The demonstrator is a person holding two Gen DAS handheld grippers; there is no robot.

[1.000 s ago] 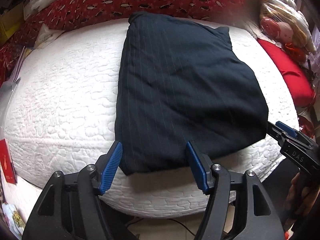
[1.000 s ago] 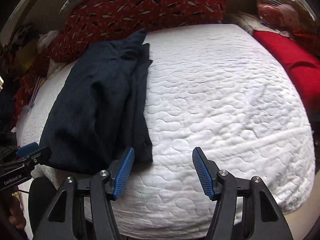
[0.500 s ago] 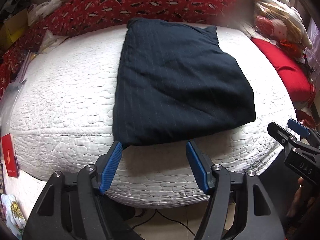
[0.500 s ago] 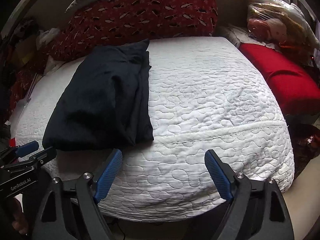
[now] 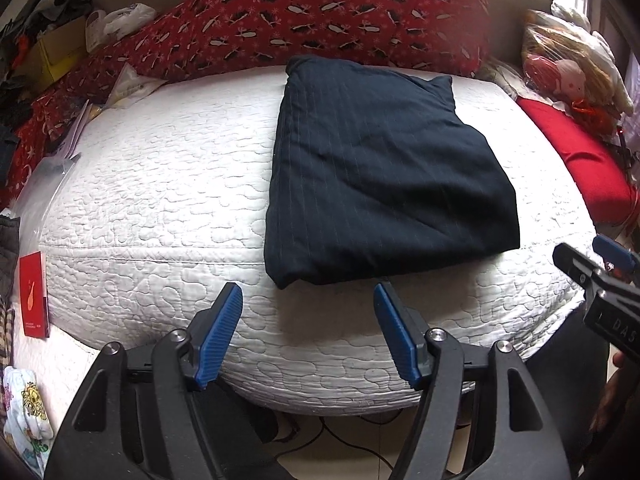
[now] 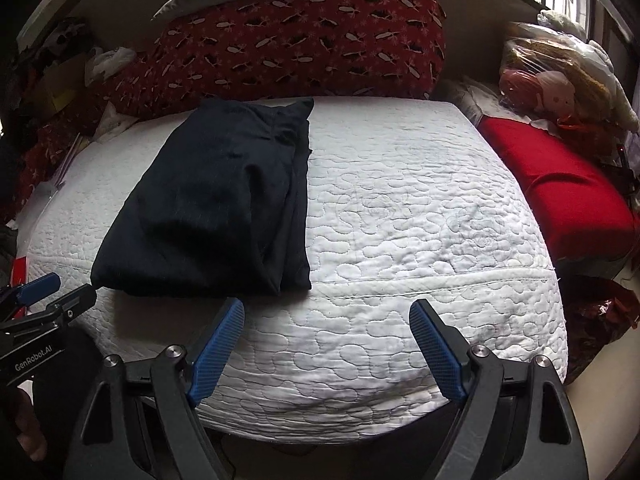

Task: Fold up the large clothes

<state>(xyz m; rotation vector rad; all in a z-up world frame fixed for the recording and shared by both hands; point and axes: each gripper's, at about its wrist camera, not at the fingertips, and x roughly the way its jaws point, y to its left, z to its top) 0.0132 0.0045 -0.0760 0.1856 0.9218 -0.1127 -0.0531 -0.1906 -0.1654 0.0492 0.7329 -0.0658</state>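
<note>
1. A dark navy garment (image 5: 384, 184), faintly pinstriped, is seen folded into a rough rectangle on a white quilted mattress (image 5: 160, 184).
2. The garment lies on the left half of the mattress in the right wrist view, its near edge at the mattress's front seam and its far end close to a red patterned pillow (image 6: 296, 40).
3. The left gripper (image 5: 308, 336) is held off the near edge of the mattress; its jaws stand apart with nothing between them, and the garment's near left corner lies just beyond the blue pads (image 5: 220, 336).
4. The right gripper (image 6: 328, 348) is held near the front edge too, to the right of the garment. Its jaws have just been opening and now stand wide, with only bare mattress seen between them.
5. Each gripper is seen at the edge of the other's view, apart from the fabric.
6. A plain red cushion (image 6: 560, 188) is seen at the right side of the mattress.
</note>
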